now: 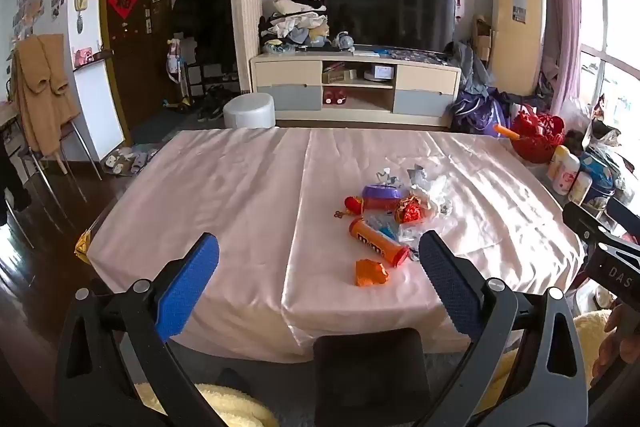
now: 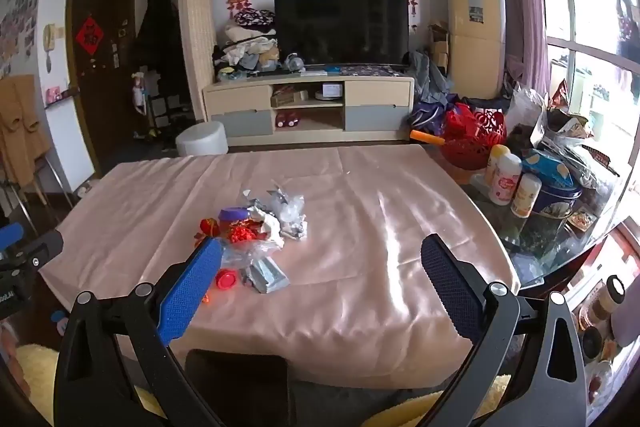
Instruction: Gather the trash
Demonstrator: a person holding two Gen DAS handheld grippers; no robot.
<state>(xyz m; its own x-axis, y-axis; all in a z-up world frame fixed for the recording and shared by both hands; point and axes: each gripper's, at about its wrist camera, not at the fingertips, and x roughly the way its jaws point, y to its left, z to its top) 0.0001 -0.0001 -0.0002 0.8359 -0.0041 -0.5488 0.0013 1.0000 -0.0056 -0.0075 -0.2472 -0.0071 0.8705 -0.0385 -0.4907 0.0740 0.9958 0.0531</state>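
Observation:
A pile of trash lies on the pink tablecloth (image 1: 224, 195): an orange M&M's tube (image 1: 378, 242), a crumpled orange wrapper (image 1: 371, 272), a purple tub (image 1: 381, 193), red ornaments (image 1: 409, 211) and clear and silver plastic wrappers (image 1: 430, 187). The right wrist view shows the same pile (image 2: 256, 227) with a red cap (image 2: 226, 279) and a silver packet (image 2: 269, 277). My left gripper (image 1: 318, 247) is open and empty, above the table's near edge, left of the pile. My right gripper (image 2: 322, 253) is open and empty, to the right of the pile.
A red basket (image 1: 536, 137), bottles (image 2: 506, 183) and a blue tin (image 2: 554, 203) crowd the table's right end. A dark chair back (image 1: 368, 375) stands at the near edge. A white stool (image 1: 249, 111) and TV cabinet (image 1: 356, 87) stand beyond the table.

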